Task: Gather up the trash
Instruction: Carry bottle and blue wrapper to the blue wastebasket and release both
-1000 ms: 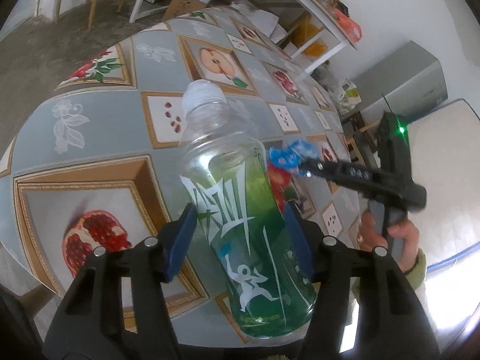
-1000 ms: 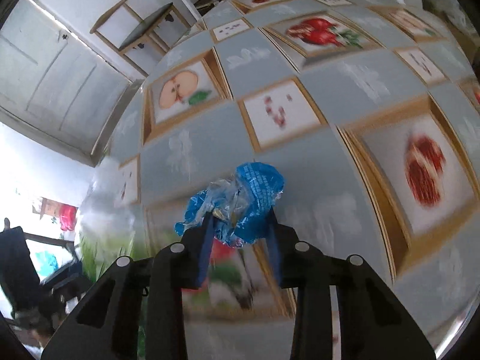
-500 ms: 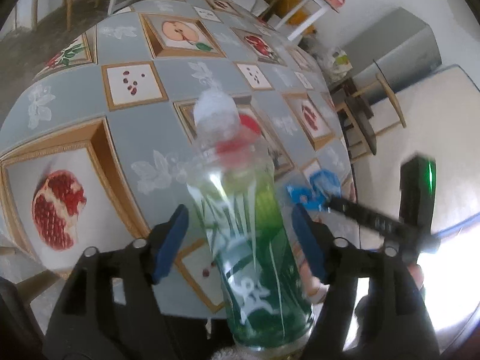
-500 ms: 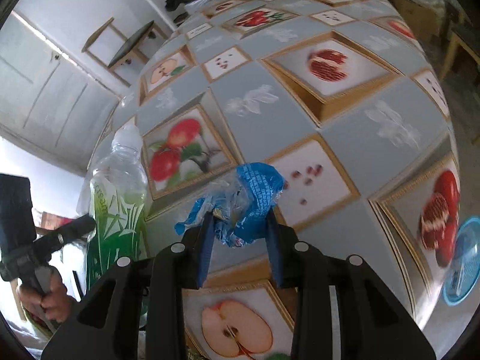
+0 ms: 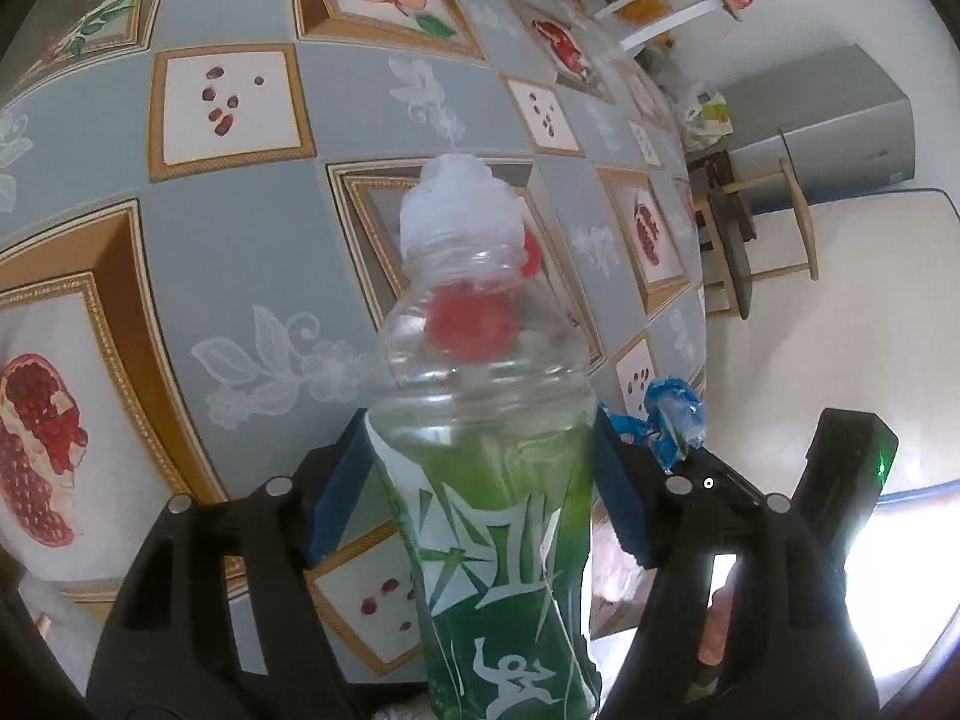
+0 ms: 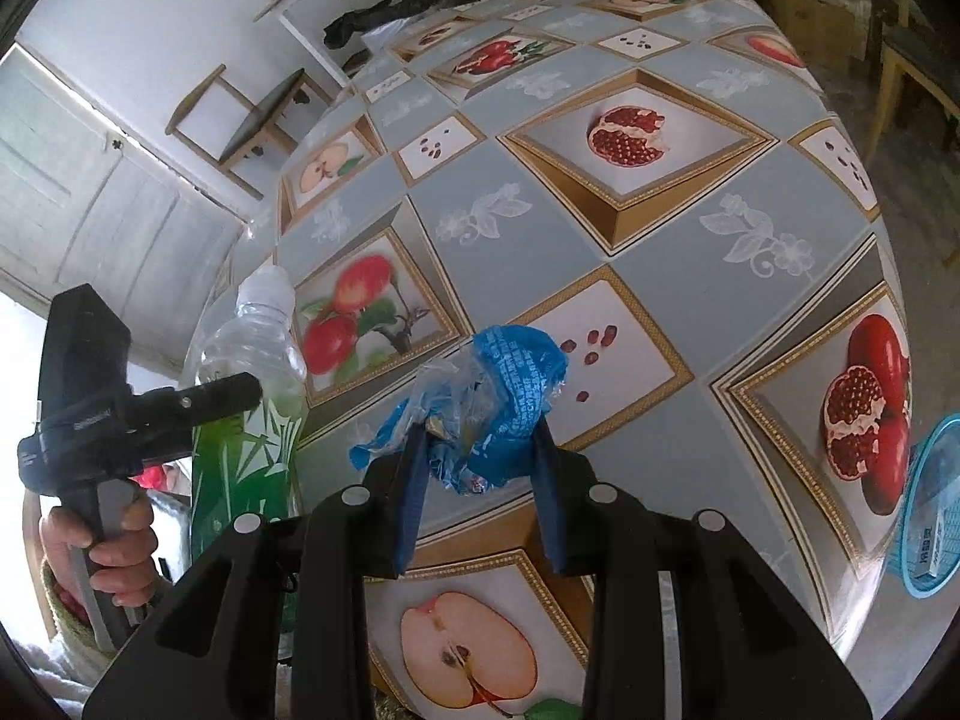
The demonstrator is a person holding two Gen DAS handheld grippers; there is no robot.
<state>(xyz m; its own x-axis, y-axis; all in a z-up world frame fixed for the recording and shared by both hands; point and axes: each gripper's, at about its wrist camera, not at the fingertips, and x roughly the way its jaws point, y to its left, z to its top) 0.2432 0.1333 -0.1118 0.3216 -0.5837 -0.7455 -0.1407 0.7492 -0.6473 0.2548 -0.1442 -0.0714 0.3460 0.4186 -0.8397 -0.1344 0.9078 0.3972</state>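
Two pieces of trash are held off the table (image 6: 600, 276) at this moment, one in each claw. The plastic bottle (image 5: 492, 468) is pinched between the blue pads of the left gripper (image 5: 480, 480): a clear, ribbed body with a rounded shoulder, a glossy green label printed with white bamboo-like blades and a running figure, and a translucent white cap. Its long axis is set along the fingers, with the cap pointed away from the camera over the table and the base hidden low in the left wrist view. The crumpled wrapper (image 6: 498, 414), thin blue film with clear crinkled edges and fine white print, is clamped between the pads of the right gripper (image 6: 480, 480), its ragged mass bunched above the fingertips.

The table is covered by a smooth oilcloth of grey-blue squares and gold-framed fruit pictures. A blue plastic mesh basket (image 6: 936, 498) is seen at the table's edge in the right wrist view, with a small box inside it.

Compared with a second ago, both grips are unchanged, but the bottle is now seen closer to upright in the left wrist view, and the basket has come into the right wrist view. The wrapper is seen just beside the bottle's right side in the left wrist view.
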